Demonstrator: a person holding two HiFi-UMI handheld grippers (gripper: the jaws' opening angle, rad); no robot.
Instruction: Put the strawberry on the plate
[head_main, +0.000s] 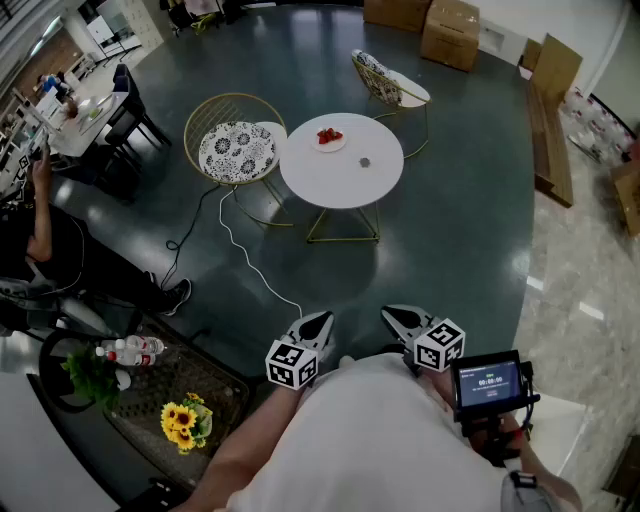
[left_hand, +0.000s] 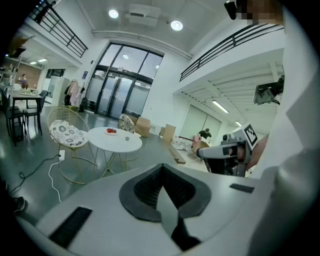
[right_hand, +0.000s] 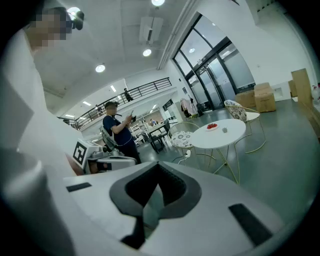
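Far ahead stands a round white table (head_main: 340, 175). On its far side is a small white plate (head_main: 329, 139) with red strawberries (head_main: 329, 134) on it, and a small grey object (head_main: 364, 161) lies near the middle. My left gripper (head_main: 322, 319) and right gripper (head_main: 392, 314) are held close to my body, side by side, well short of the table. Both are shut with nothing between the jaws. The left gripper view shows the table (left_hand: 115, 139) and plate (left_hand: 111, 131) beyond its gripper (left_hand: 161, 169). The right gripper view shows the plate (right_hand: 212, 126) beyond its gripper (right_hand: 157, 170).
A wire chair with a patterned cushion (head_main: 236, 150) stands left of the table, another chair (head_main: 388, 85) behind it. A white cable (head_main: 245, 255) trails over the dark floor. Cardboard boxes (head_main: 450, 30) sit at the back. A low table with sunflowers (head_main: 185, 420) and bottles is near left. A person (right_hand: 117, 131) stands nearby.
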